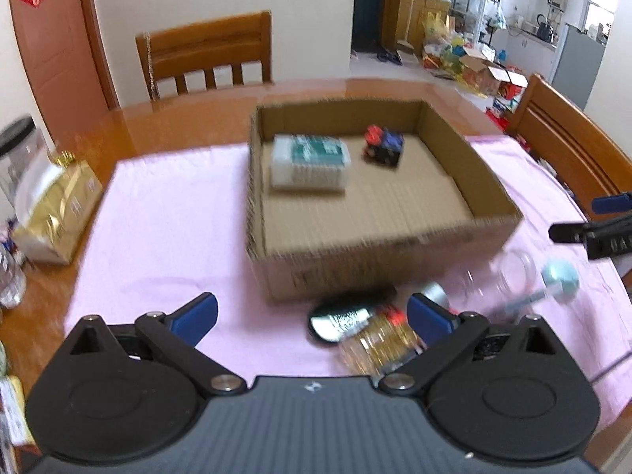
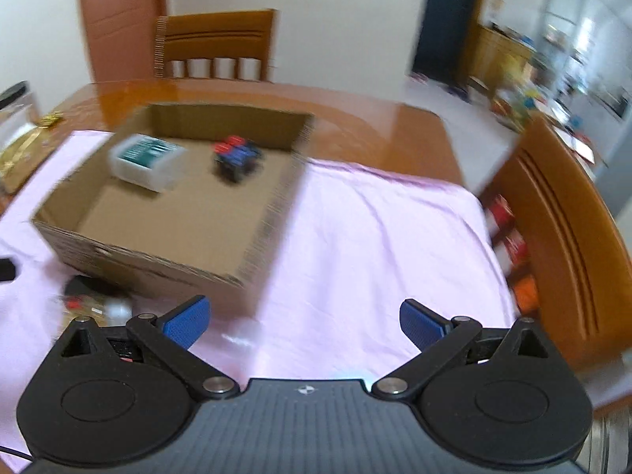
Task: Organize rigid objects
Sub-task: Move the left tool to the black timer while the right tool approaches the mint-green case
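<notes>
An open cardboard box [image 1: 489, 193] [image 2: 260, 233] sits on a pink cloth. Inside it lie a clear plastic case with a green label [image 1: 310, 162] [image 2: 148, 160] and a black toy with red and blue parts [image 1: 384, 145] [image 2: 237, 157]. In front of the box lie a black round mirror [image 1: 339, 322], a clear bottle with gold contents and a red cap [image 1: 379, 345], a clear glass jar [image 1: 513, 276] and a teal-headed item [image 1: 561, 276]. My left gripper [image 1: 312, 318] is open above the mirror and bottle. My right gripper [image 2: 304, 322] is open over bare cloth, and shows at the left wrist view's right edge [image 1: 592, 229].
The pink cloth [image 2: 375, 245] covers a wooden table [image 1: 166, 118]. Wooden chairs stand at the far side [image 1: 205, 55] and the right [image 2: 568, 237]. A gold bag [image 1: 59, 213] and a dark-lidded container [image 1: 19, 146] stand at the left. Clutter fills the room beyond.
</notes>
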Demonstrator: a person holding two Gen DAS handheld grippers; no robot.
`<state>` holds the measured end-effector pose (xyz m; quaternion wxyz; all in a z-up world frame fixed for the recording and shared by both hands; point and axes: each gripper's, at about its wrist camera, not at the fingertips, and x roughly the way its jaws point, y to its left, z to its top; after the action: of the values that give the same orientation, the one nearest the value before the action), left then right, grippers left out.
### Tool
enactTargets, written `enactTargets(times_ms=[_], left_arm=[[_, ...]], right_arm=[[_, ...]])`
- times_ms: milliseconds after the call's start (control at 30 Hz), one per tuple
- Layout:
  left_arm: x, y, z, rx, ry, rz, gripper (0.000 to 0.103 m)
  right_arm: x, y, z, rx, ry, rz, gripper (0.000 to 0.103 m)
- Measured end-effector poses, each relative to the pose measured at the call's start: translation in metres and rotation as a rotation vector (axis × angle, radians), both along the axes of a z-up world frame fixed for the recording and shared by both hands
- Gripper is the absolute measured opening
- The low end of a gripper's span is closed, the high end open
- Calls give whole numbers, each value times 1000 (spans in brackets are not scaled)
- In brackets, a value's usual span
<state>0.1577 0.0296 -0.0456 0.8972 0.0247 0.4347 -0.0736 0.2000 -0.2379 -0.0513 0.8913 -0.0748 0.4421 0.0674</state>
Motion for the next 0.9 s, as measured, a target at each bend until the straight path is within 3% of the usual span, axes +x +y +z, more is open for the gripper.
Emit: enactTargets(times_ms=[200,433,900], left_arm=[[-9,-17,-38,-15,103,-36,101],[-9,-31,-73,-44,182,5,101],[-21,-34,-83,-25,195,48,102]], right_arm=[[1,-33,-26,-34,52,-77,103],[7,-54,-45,-49,81,-93,103],[19,-74,-62,-54,98,-99,103]])
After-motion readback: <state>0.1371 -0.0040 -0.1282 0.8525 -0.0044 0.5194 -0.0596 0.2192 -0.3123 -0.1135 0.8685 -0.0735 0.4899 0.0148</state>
